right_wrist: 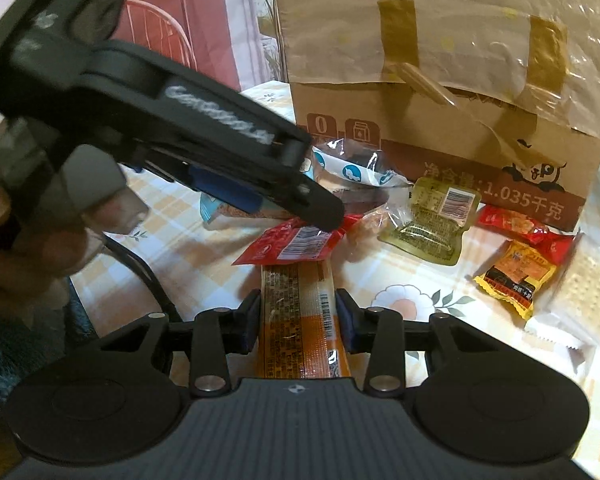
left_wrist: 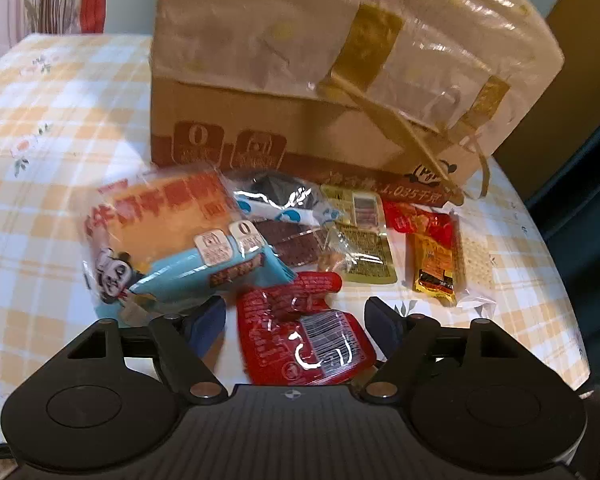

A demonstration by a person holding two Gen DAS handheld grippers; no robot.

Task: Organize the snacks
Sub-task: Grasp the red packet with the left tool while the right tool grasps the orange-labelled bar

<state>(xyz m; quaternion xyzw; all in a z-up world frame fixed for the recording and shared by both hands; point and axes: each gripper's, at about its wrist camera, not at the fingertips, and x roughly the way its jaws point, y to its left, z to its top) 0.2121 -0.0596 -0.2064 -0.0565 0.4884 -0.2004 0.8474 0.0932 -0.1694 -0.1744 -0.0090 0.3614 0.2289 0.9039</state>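
Several snack packets lie on the checked tablecloth (left_wrist: 52, 128) in front of a taped cardboard box (left_wrist: 340, 80). In the left wrist view my left gripper (left_wrist: 296, 320) is open, its fingers on either side of a red packet (left_wrist: 304, 340) lying on the table. A large orange and blue bread packet (left_wrist: 168, 236) lies just beyond the left finger. In the right wrist view my right gripper (right_wrist: 298, 316) is shut on a long orange sausage packet (right_wrist: 298, 320). The left gripper (right_wrist: 204, 168) reaches in from the left above the red packet (right_wrist: 296, 242).
Also on the table are an olive green packet (right_wrist: 432, 216), a yellow packet (right_wrist: 516, 272), a red sweet packet (right_wrist: 520, 224), a clear cracker packet (right_wrist: 584, 292) and a dark bar (left_wrist: 292, 240). The table edge runs down the right in the left wrist view. A chair (right_wrist: 156, 32) stands behind.
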